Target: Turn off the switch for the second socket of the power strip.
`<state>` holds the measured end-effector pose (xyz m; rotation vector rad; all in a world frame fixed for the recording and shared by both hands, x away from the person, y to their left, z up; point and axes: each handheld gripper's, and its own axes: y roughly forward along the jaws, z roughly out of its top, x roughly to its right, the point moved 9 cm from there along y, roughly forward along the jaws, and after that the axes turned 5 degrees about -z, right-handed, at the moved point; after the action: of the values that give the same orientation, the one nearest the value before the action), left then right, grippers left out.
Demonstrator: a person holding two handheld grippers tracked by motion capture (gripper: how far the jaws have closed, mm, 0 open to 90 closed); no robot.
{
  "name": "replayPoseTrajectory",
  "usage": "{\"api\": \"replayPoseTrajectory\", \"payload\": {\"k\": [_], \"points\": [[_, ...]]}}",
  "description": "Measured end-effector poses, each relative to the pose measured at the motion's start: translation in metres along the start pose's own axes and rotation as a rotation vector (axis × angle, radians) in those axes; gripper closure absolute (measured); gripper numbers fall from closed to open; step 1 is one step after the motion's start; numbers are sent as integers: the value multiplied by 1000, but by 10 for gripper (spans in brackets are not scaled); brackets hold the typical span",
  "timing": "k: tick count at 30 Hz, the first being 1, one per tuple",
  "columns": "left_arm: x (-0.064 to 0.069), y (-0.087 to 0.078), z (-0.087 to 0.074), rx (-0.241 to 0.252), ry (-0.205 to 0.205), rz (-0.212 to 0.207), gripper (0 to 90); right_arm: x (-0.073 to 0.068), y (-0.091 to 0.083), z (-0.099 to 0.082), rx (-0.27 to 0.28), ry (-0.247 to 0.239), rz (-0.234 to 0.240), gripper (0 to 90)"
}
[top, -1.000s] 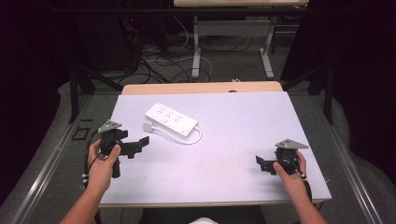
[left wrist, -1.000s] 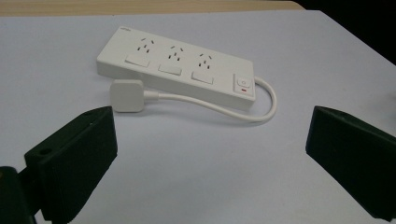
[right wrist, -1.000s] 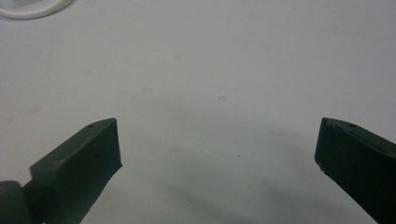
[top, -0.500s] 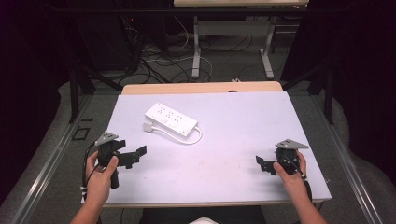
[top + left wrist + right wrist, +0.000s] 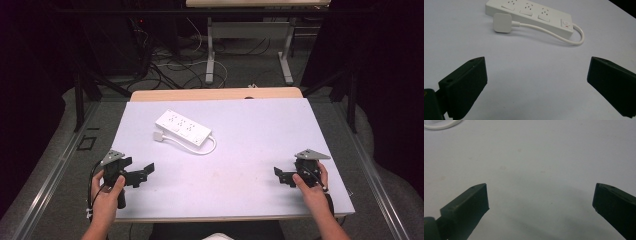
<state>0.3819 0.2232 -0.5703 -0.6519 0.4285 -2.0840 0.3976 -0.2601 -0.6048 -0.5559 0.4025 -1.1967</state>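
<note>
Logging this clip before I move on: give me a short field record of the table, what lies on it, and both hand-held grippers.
surface: white table
item: white power strip, lying flat at the far left of the table
plug: on its short cord, resting on the table beside the strip
left hand-held gripper: open, near left edge, holding nothing
right hand-held gripper: open, near right edge, holding nothing
contact: neither gripper touches the strip

A pale lilac-topped counter (image 5: 260, 150) with a light wooden far edge stands on a grey floor (image 5: 240, 70). Beyond it, black cables (image 5: 170, 62) tangle beside the grey metal legs (image 5: 212, 45) of another table. Dark surroundings close in on both sides.
</note>
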Motion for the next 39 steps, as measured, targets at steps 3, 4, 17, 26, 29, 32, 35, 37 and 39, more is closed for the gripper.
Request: {"api": "replayPoseTrajectory", "payload": {"k": [3,4,17,26,29,32,35,37,39], "points": [[-2,1,-4,-3,-7,-1,26,0,0,0,0,0,0,0],[-4,2,-4,4,-7,3,26,0,0,0,0,-2,-1,0],[-13,7,-19,-17,-33,12,34,0,0,0,2,-6,2,0],[-16,8,-23,-22,-23,26,35,2,0,1,4,-8,0,0],[-14,8,-25,-27,-34,14,35,2,-1,1,3,-8,-3,0],[-15,10,-25,-15,-26,24,35,2,-1,1,4,-8,-4,0],[-15,10,-26,-36,-21,16,35,2,0,0,3,-7,0,0],[-15,12,-26,-20,-20,23,35,2,0,0,3,-7,0,0],[-15,12,-26,-22,-19,26,35,2,0,0,2,-6,0,0]]}}
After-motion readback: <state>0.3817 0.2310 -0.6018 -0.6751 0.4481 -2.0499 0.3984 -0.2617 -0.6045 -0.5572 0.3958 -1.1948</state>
